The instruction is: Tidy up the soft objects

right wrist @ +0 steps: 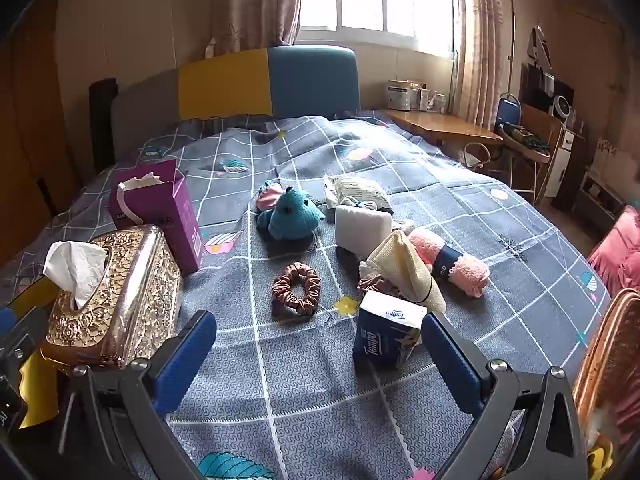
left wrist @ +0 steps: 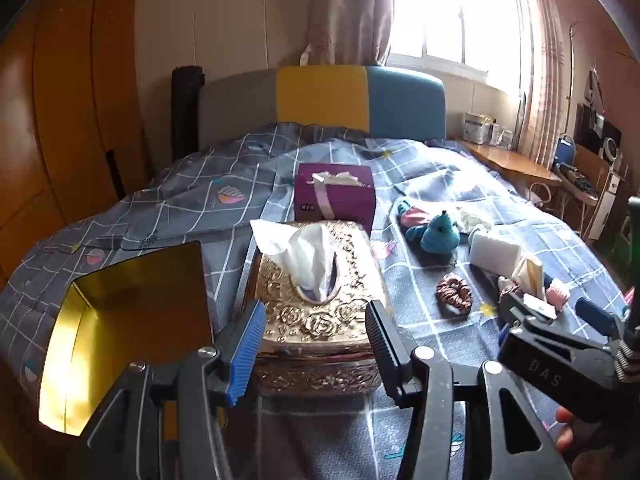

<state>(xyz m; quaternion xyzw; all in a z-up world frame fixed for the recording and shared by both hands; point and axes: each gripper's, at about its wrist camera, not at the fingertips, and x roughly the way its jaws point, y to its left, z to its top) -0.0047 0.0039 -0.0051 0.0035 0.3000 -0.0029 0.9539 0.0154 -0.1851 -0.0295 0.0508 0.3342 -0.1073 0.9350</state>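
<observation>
Little of the sorting looks done: nearly all the soft things still lie loose on the bed (right wrist: 460, 216), and I judge the work to be near its start. Taking the gold tissue box (right wrist: 116, 296) as landmark, a purple box (right wrist: 160, 212) stands just behind it, a teal plush toy (right wrist: 294, 214) lies to its right and farther back, and a brown scrunchie (right wrist: 297, 289) lies to its right on the cover. Farther right sit a white sponge (right wrist: 362, 228), a cream cloth (right wrist: 404, 272), a rolled pink towel (right wrist: 452, 264) and a blue tissue pack (right wrist: 386, 330). The right hand-held gripper (right wrist: 320, 344) is spread wide and empty, the pack near its right finger. The left hand-held gripper (left wrist: 316, 332) is part open above the box's near end, grasping nothing.
</observation>
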